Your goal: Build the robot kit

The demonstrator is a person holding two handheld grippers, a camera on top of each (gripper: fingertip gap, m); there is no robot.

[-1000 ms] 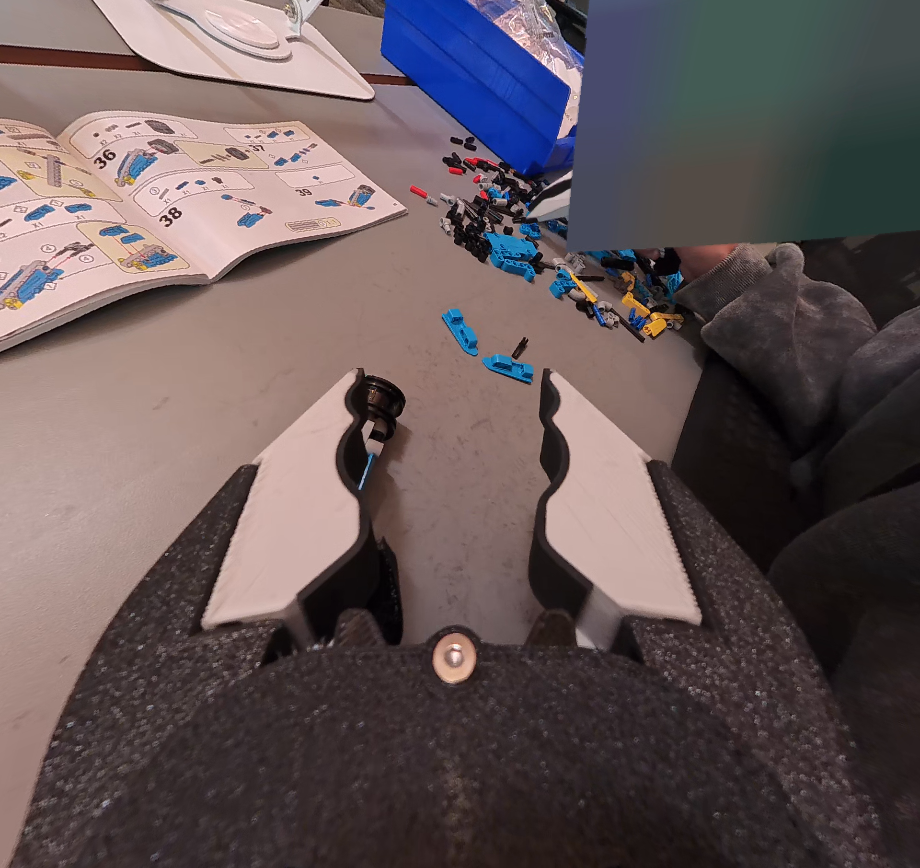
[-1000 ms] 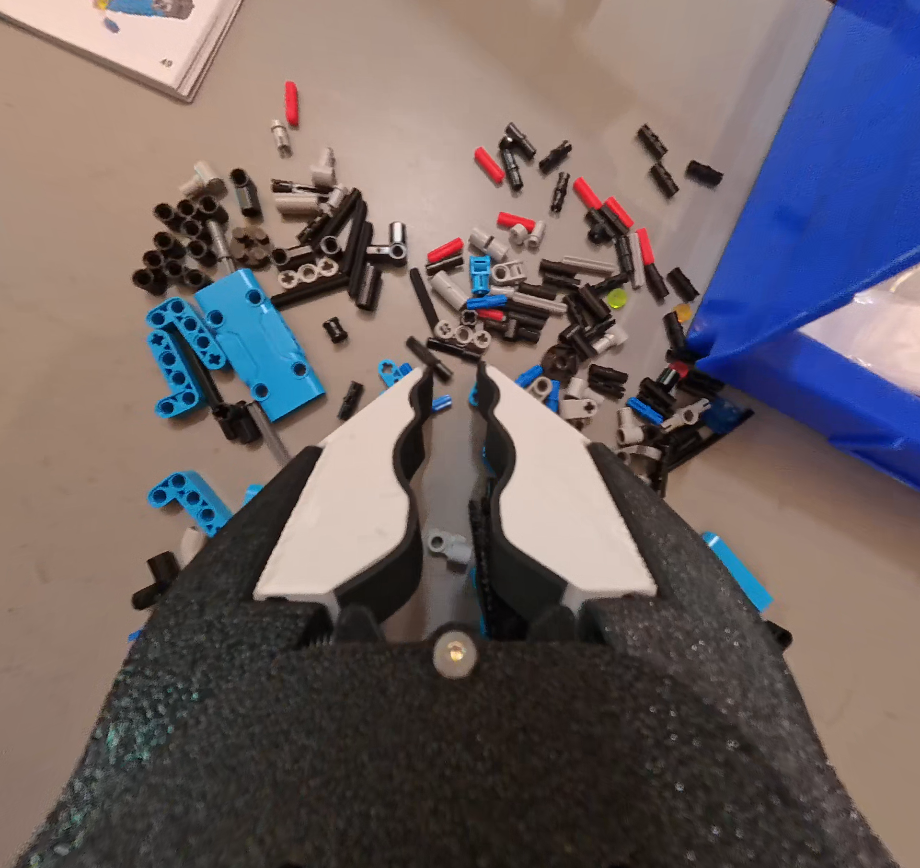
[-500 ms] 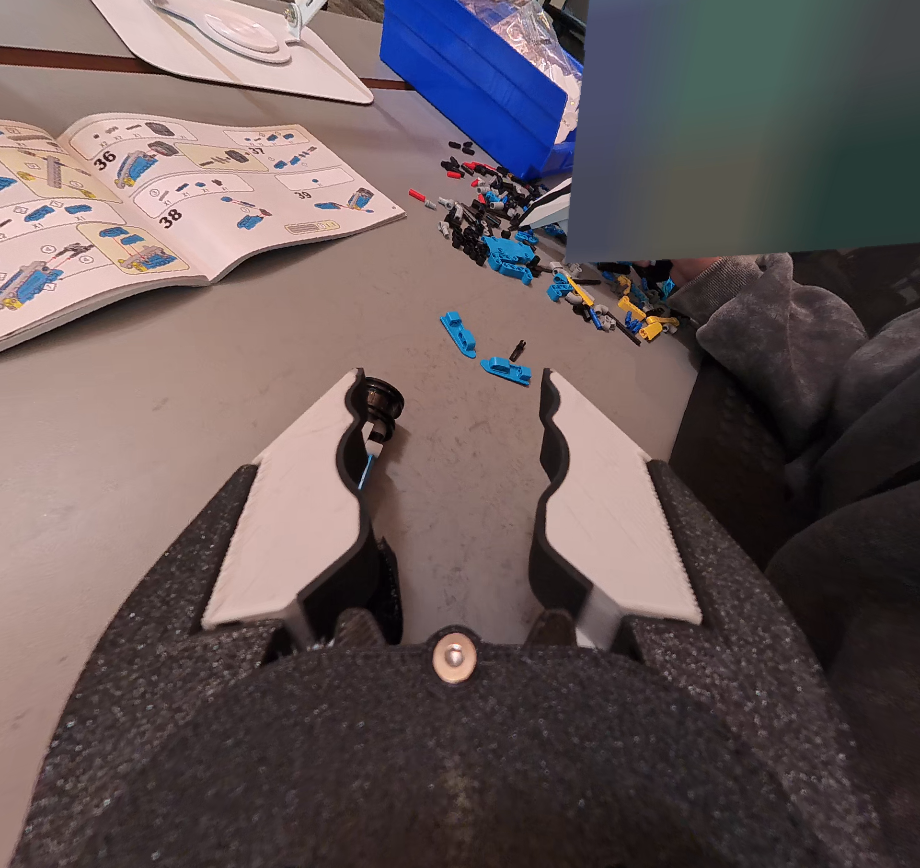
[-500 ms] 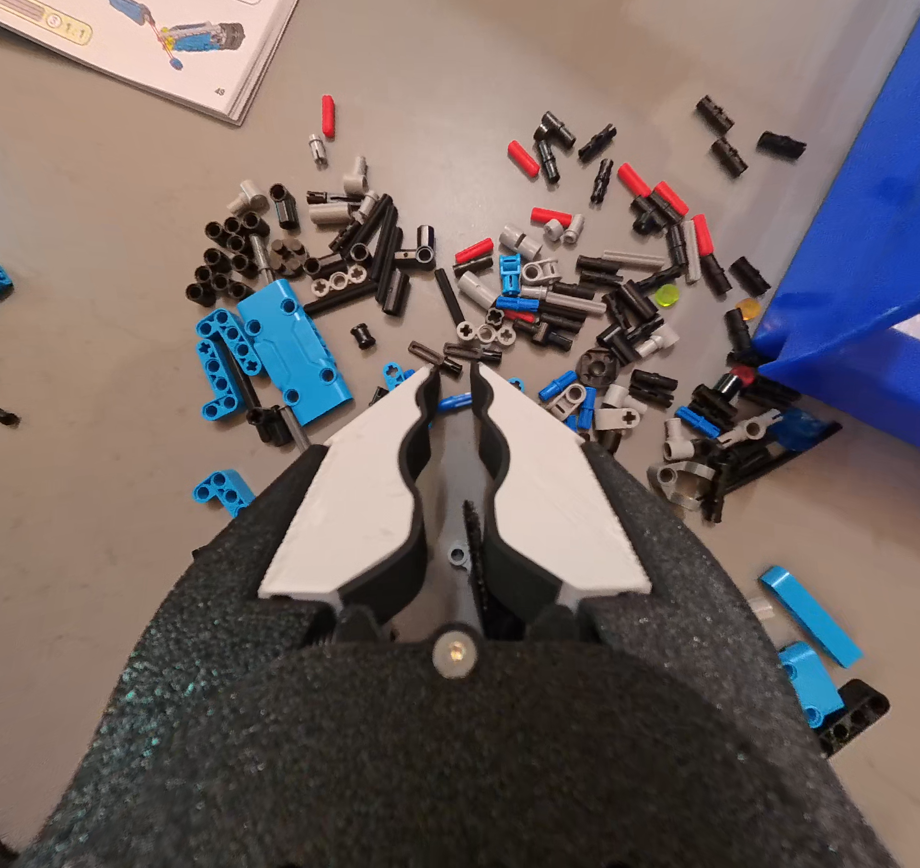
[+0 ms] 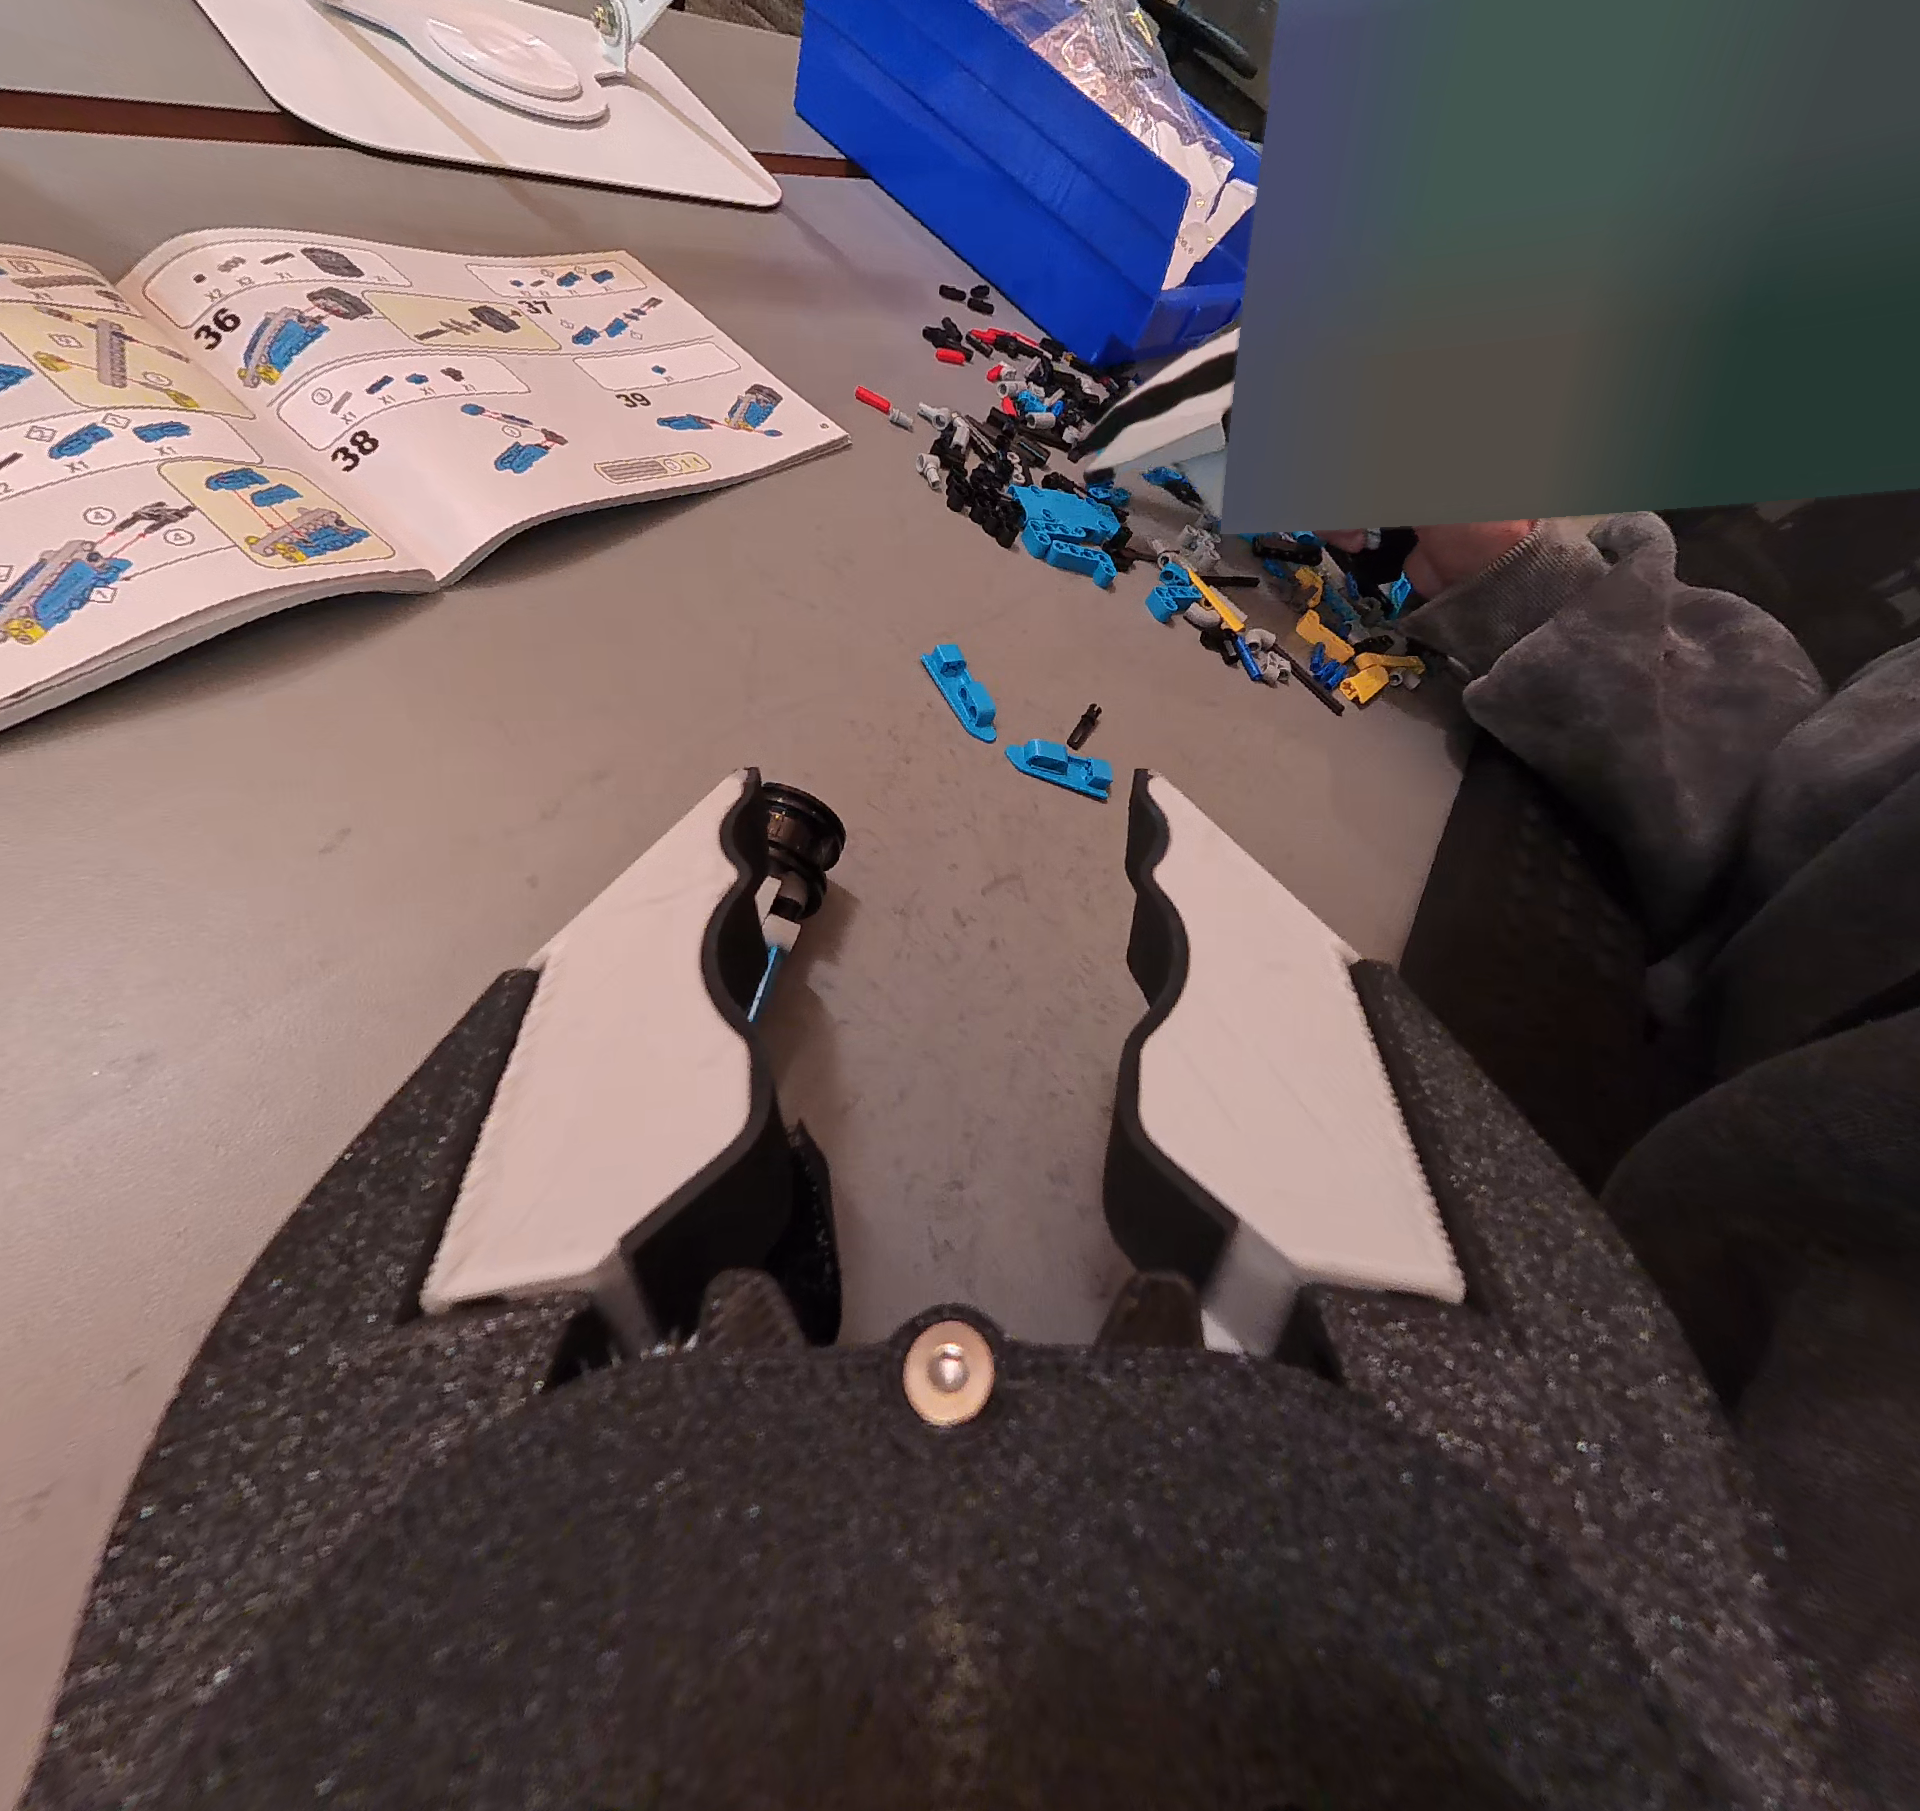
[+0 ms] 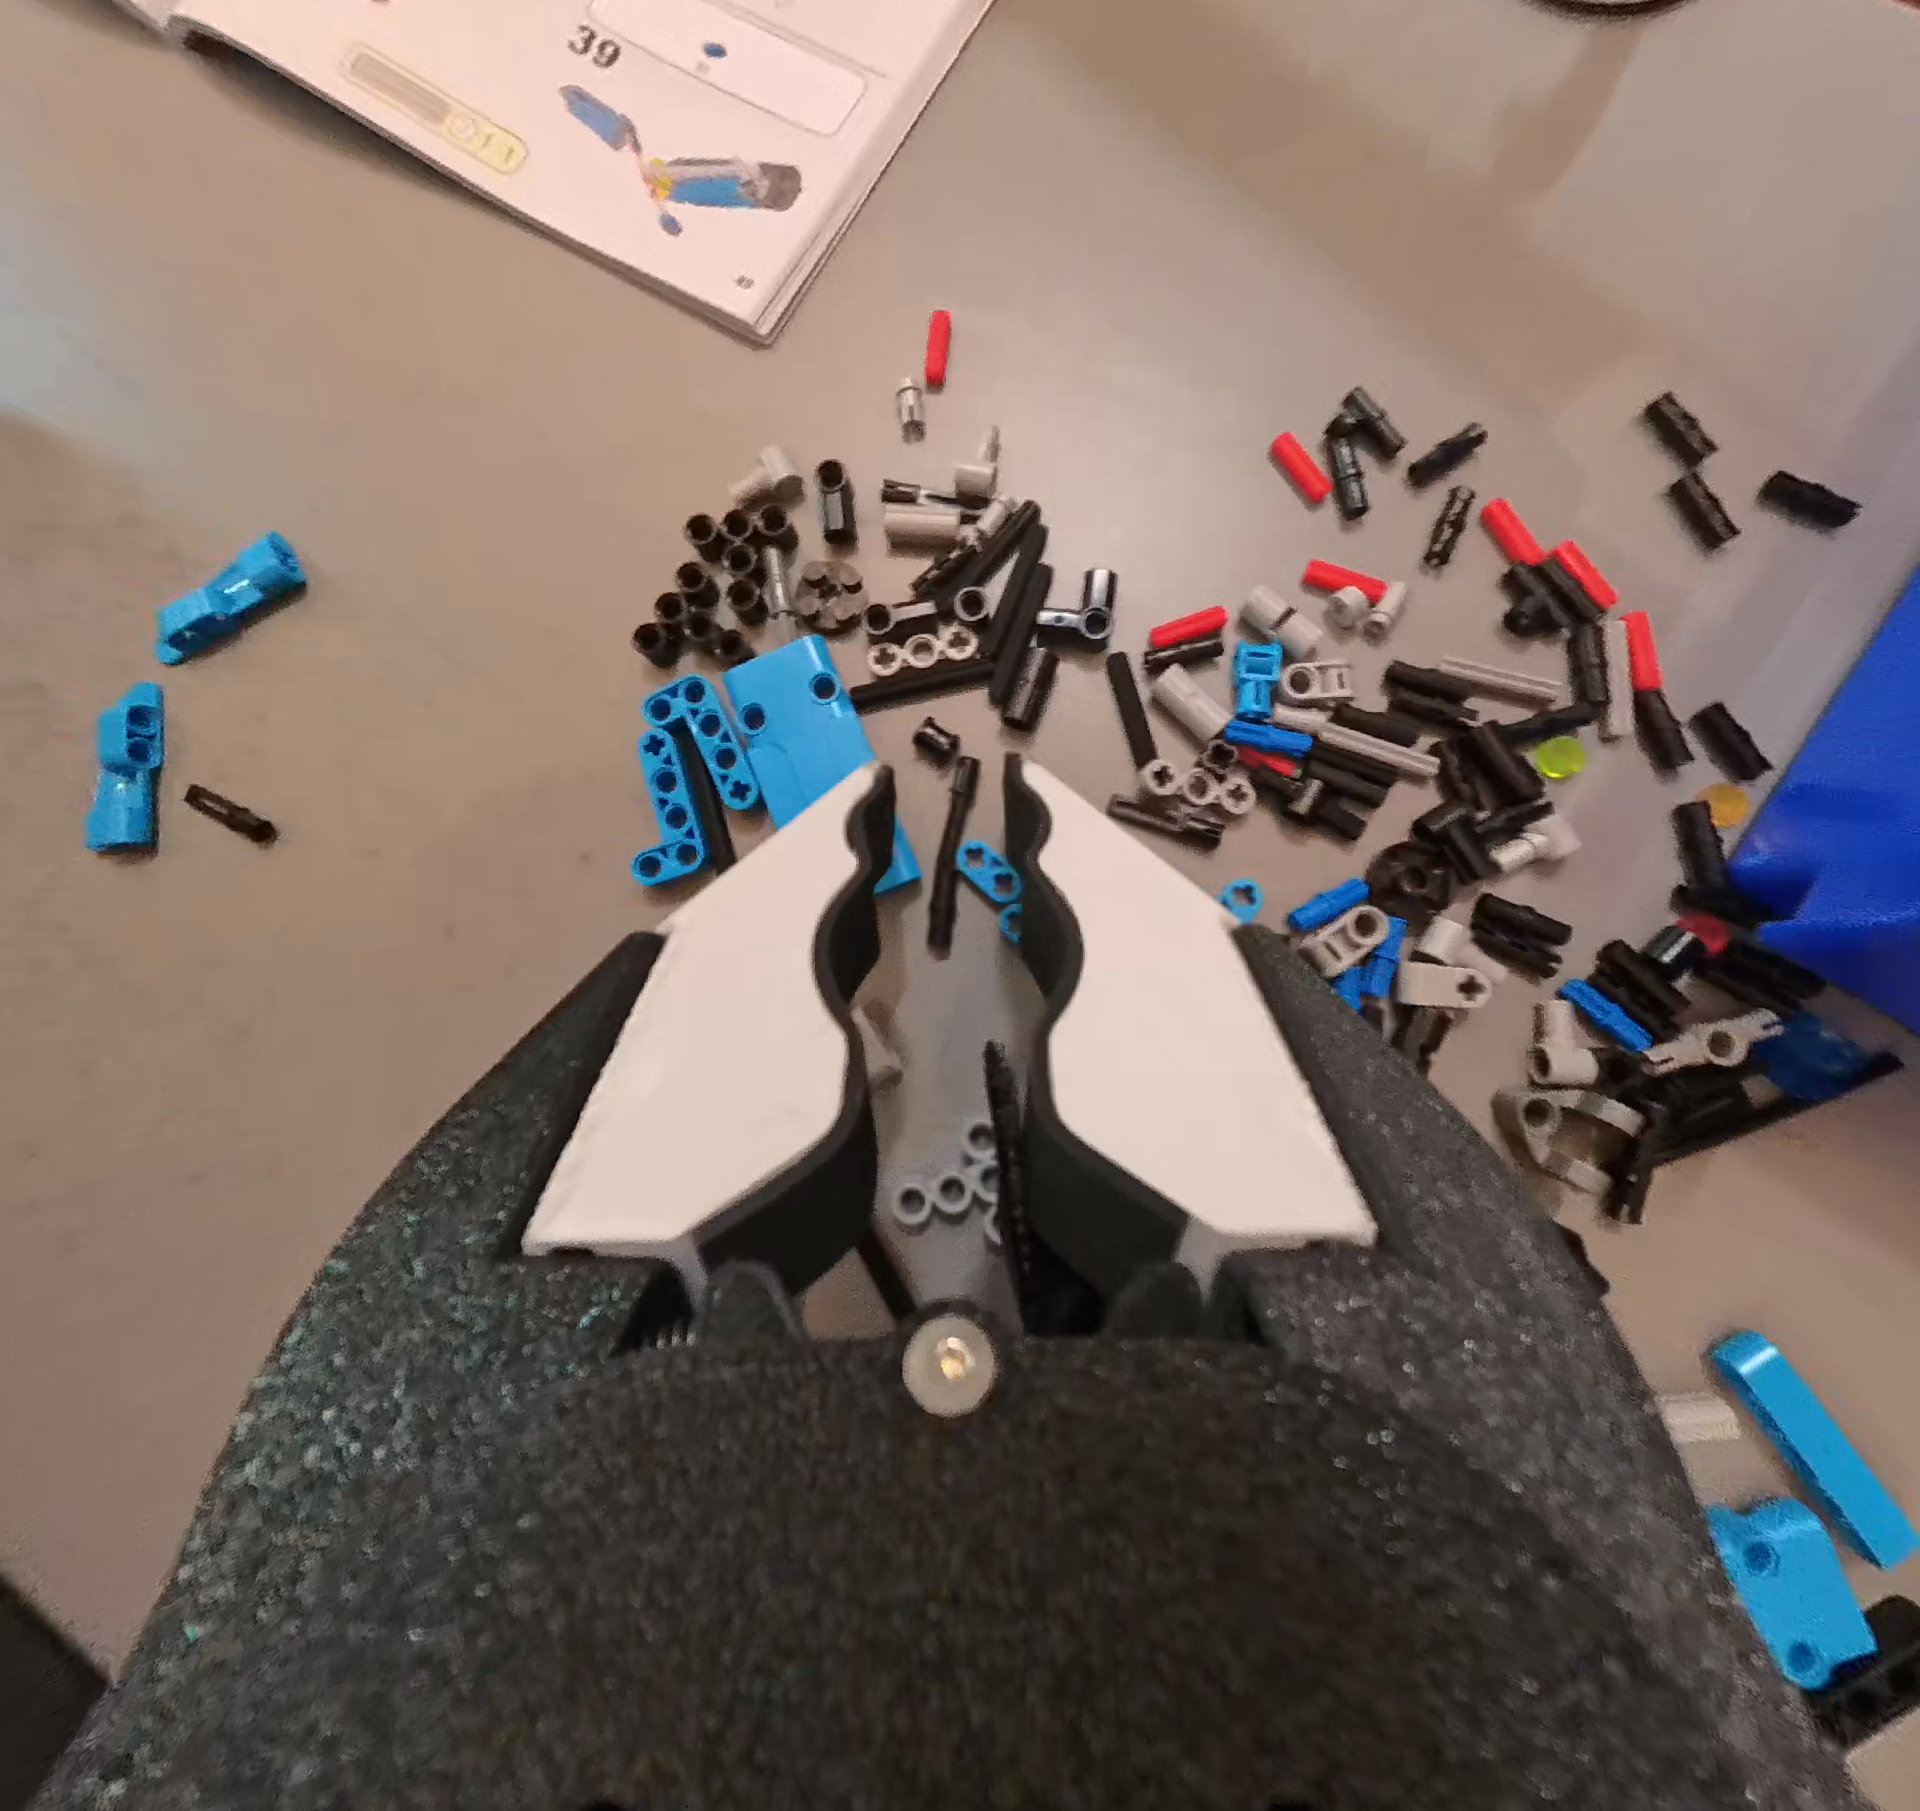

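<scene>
My left gripper (image 5: 940, 785) is open wide, low over the grey table (image 5: 468, 826). A small black wheel-like part (image 5: 798, 831) with white and blue bits behind it rests against the inside of its left fingertip. Two blue pieces (image 5: 961, 686) and a black pin (image 5: 1086, 722) lie just ahead. My right gripper (image 6: 948, 772) hovers over a scatter of black, grey, red and blue parts (image 6: 1351, 722), jaws only narrowly apart. A thin black axle (image 6: 948, 868) lies in the gap; neither pad presses it. A blue plate (image 6: 795, 722) sits under the left fingertip.
An open instruction booklet (image 5: 364, 411) lies at the left, also in the right wrist view (image 6: 675, 78). A blue bin (image 5: 997, 151) with plastic bags and a white stand base (image 5: 468, 68) stand at the back. A person's grey sleeve (image 5: 1631, 639) rests at the table's right edge. One gripper's finger ends stand about 30 centimeters off the other's. The black pin (image 5: 1086, 722) is about 15 centimeters from both grippers' fingertips. It is also in sight in the right wrist view (image 6: 237, 820).
The right gripper has drawn back and left over the parts pile, bringing the booklet and two blue pieces at the left into view; its gap is unchanged. The left gripper has stayed put.
</scene>
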